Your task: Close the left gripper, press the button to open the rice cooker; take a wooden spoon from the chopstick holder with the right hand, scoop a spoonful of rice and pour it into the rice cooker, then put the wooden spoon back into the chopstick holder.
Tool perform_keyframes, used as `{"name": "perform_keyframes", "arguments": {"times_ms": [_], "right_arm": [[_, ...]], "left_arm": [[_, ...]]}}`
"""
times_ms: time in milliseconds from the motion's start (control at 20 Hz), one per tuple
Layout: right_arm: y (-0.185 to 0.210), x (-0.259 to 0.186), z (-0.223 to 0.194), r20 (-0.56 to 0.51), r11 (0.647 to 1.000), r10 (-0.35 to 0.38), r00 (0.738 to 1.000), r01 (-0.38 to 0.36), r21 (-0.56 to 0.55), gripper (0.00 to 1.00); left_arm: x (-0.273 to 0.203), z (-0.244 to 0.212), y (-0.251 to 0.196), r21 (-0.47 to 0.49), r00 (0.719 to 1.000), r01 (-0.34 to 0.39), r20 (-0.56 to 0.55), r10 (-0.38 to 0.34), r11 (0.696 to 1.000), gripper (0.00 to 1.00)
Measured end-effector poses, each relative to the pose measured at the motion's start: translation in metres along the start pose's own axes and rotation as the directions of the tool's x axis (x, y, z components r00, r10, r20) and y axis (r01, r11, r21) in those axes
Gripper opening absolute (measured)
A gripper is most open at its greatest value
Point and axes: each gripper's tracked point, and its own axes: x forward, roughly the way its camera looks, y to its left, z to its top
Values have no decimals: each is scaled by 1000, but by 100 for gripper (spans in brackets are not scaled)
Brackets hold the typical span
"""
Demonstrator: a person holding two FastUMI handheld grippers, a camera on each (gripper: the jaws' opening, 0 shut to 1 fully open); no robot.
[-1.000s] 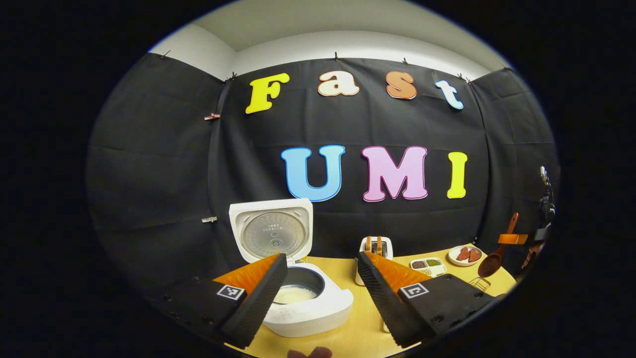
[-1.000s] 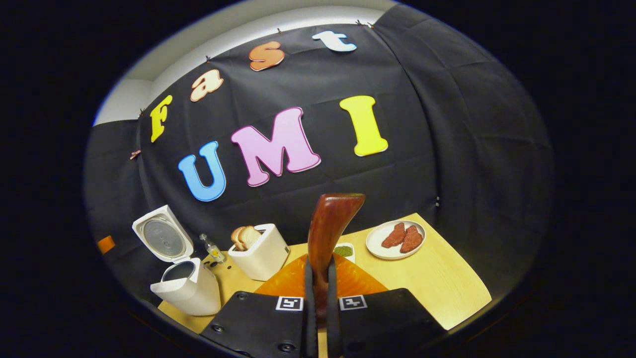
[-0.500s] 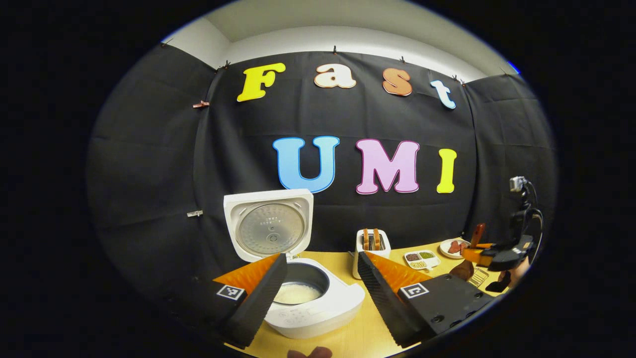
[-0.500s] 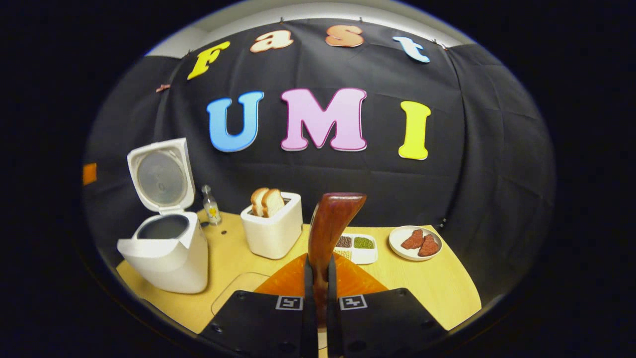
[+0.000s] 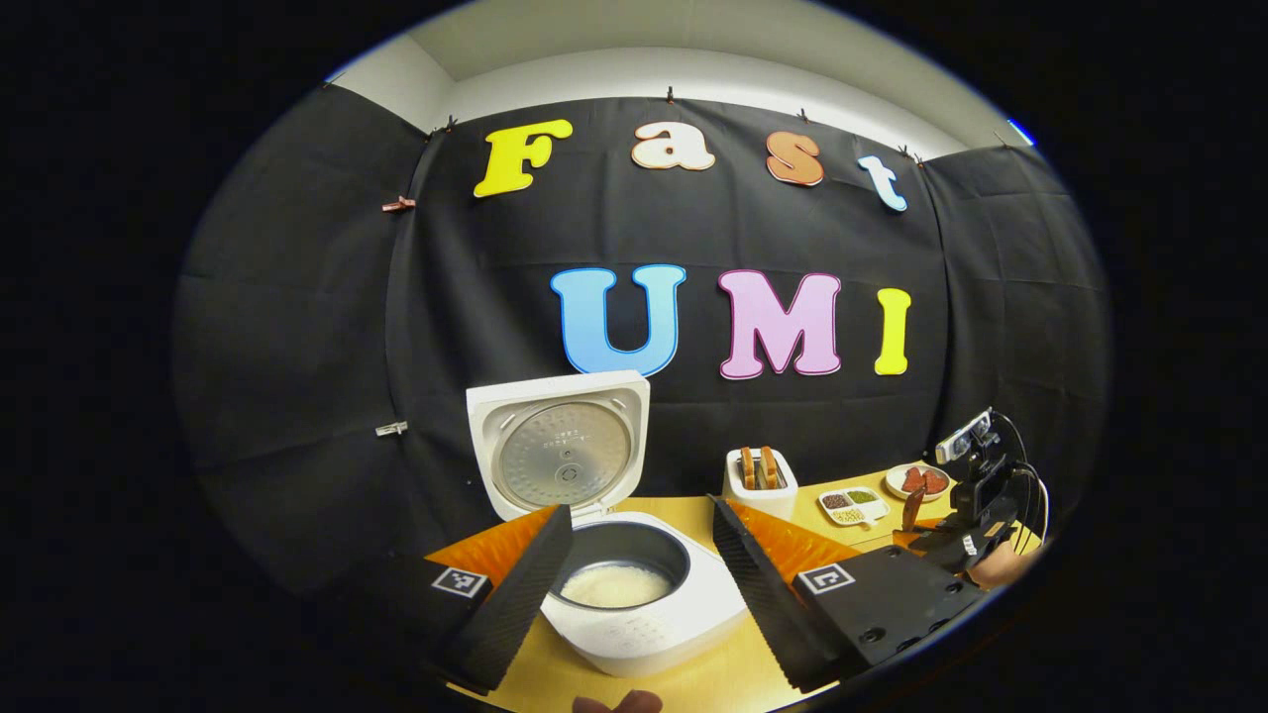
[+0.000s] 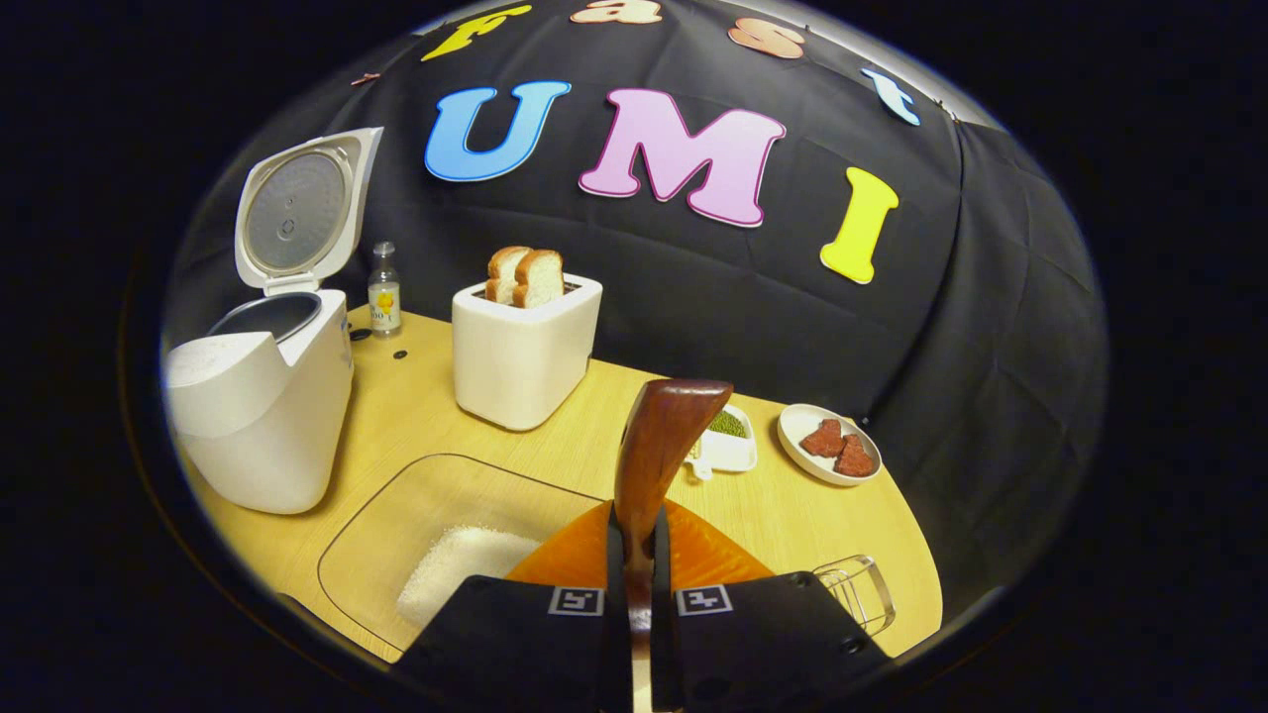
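Wooden spoon (image 6: 654, 465) before toaster (image 6: 523, 347), meat plate (image 6: 827, 443)

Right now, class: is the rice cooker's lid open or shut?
Open. The rice cooker has its lid raised upright behind the pot, with white rice visible inside.

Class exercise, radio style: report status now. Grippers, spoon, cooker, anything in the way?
Left gripper open near rice cooker, lid up. Right gripper shut on wooden spoon, above rice tray. Toaster beside the path.
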Motion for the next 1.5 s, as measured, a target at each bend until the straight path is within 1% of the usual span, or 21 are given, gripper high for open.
{"name": "perform_keyframes", "arguments": {"times_ms": [100, 200, 300, 350, 400, 500, 600, 650, 700, 750, 900, 950, 1050, 1200, 1300, 1350, 1500], "right_arm": [[6, -1, -1, -3, 998, -19, 1000, 20, 57, 12], [21, -2, -6, -27, 985, 5, 1000, 0, 172, 12], [31, -2, -10, -43, 959, 26, 999, -13, 284, 12], [38, -2, -9, -42, 937, 51, 998, -33, 348, 12], [46, -2, -10, -54, 909, 83, 995, -53, 414, 12], [49, 0, -15, -71, 828, 128, 989, -68, 557, 12], [38, 0, -19, -73, 730, 127, 989, -43, 682, 12], [33, -1, -20, -67, 691, 127, 990, -40, 722, 12], [29, -3, -20, -57, 655, 127, 990, -41, 755, 12], [25, -6, -19, -48, 628, 128, 991, -43, 777, 12], [9, -15, -18, -22, 560, 117, 993, -48, 827, 12], [5, -16, -13, -2, 534, 114, 993, -59, 844, 12], [-2, -24, -3, 39, 471, 116, 992, -90, 878, 12], [-19, -33, 9, 86, 373, 90, 992, -113, 921, 12], [-29, -39, 13, 98, 320, 72, 993, -116, 940, 11], [-34, -41, 15, 101, 305, 67, 993, -116, 945, 12], [-43, -50, 23, 107, 289, 56, 993, -119, 950, 12]], "left_arm": [[2, -2, 7, -1, 1000, -2, -4, 2, 1000, 98], [3, -5, 13, -12, 1000, -6, -7, 6, 1000, 98], [3, -8, 16, -25, 1000, -4, -13, 3, 1000, 98], [3, -10, 16, -29, 1000, -3, -14, 2, 1000, 98], [2, -10, 18, -31, 1000, -4, -12, 3, 1000, 98], [0, -9, 21, -34, 1000, -6, -9, 6, 999, 98], [-1, -10, 23, -33, 1000, -9, -8, 8, 999, 98], [-1, -9, 24, -33, 1000, -11, -5, 11, 999, 98], [-3, -9, 25, -33, 1000, -14, -3, 14, 999, 98], [-4, -8, 26, -34, 1000, -16, -2, 16, 999, 98], [-5, -8, 28, -37, 1000, -22, -1, 22, 999, 98], [-6, -7, 29, -39, 1000, -24, 0, 24, 999, 98], [-7, -7, 29, -42, 1000, -26, 2, 26, 999, 98], [-7, -7, 30, -44, 1000, -30, 3, 30, 999, 98], [-6, -5, 31, -47, 999, -31, 8, 31, 998, 98], [-7, -5, 30, -47, 1000, -29, 10, 30, 998, 98], [-7, -5, 28, -49, 1000, -23, 12, 24, 999, 98]]}}
